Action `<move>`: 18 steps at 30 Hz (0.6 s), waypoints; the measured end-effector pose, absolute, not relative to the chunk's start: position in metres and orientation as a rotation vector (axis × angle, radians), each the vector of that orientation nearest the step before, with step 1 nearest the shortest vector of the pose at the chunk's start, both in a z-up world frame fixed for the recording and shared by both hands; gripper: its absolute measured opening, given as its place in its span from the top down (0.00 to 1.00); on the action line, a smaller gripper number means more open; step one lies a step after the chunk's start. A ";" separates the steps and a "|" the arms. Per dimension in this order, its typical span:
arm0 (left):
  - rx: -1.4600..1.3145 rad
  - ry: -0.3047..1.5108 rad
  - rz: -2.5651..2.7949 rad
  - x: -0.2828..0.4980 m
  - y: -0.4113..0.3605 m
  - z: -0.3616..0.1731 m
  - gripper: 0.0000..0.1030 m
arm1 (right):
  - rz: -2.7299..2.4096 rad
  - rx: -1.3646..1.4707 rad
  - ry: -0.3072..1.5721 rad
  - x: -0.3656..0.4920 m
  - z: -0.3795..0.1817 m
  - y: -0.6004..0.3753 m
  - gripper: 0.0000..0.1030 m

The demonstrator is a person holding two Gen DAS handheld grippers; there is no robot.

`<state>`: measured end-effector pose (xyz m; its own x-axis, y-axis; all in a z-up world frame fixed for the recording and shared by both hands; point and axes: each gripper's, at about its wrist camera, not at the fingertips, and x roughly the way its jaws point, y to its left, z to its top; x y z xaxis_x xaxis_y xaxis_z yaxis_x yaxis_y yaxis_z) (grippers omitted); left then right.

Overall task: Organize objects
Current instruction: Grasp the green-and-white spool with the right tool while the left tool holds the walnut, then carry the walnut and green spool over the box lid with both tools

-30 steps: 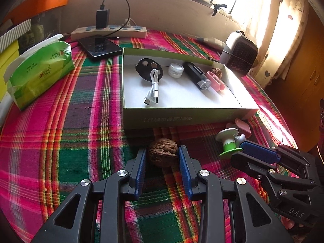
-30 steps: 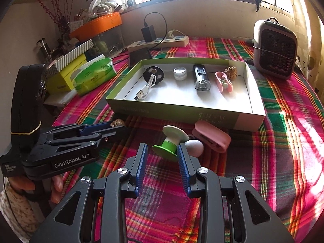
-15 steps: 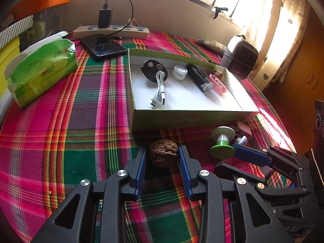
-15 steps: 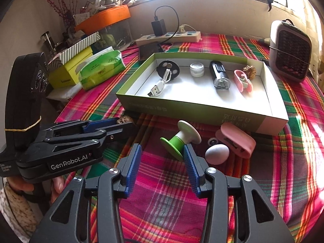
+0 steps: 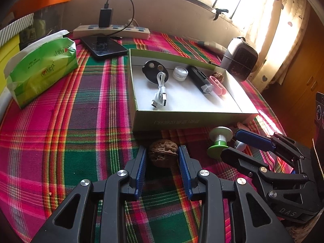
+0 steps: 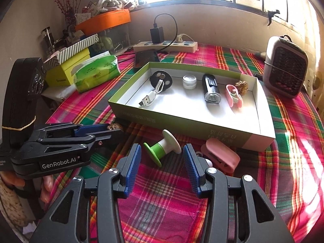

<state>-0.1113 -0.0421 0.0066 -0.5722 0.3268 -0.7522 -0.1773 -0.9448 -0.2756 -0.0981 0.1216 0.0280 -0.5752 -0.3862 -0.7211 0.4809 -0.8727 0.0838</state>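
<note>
The left gripper (image 5: 162,162) clamps a walnut (image 5: 163,155) just before the box (image 5: 182,119), likely for boxing; a neighbouring tool reads "DAS". From the right wrist, the right gripper (image 6: 161,158), jaws just opening, brackets the untouched green spool (image 6: 162,147) before the box (image 6: 182,125); "GenRobot.AI" marks the other tool.

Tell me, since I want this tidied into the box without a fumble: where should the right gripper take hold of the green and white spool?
Probably the narrow green stem of the spool, between its two wide discs. It lies tipped on the cloth, so come from above with the right gripper, one finger each side of the stem. Its fingers have just been opening and straddle the spool without touching.
</note>
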 end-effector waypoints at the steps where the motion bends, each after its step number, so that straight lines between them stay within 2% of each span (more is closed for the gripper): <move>1: -1.269 -0.245 2.545 -0.112 -0.042 0.007 0.70 | -2.416 1.062 0.187 -0.099 0.028 0.120 0.50; 18: -1.269 -0.246 2.546 -0.112 -0.043 0.007 0.70 | -2.349 1.099 0.264 -0.113 0.012 0.109 0.50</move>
<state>-0.1120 -0.0430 0.0071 -0.5720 0.3269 -0.7523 -0.1766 -0.9447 -0.2762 -0.1128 0.1094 0.0117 -0.5294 -0.3798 -0.7586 0.5388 -0.8412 0.0452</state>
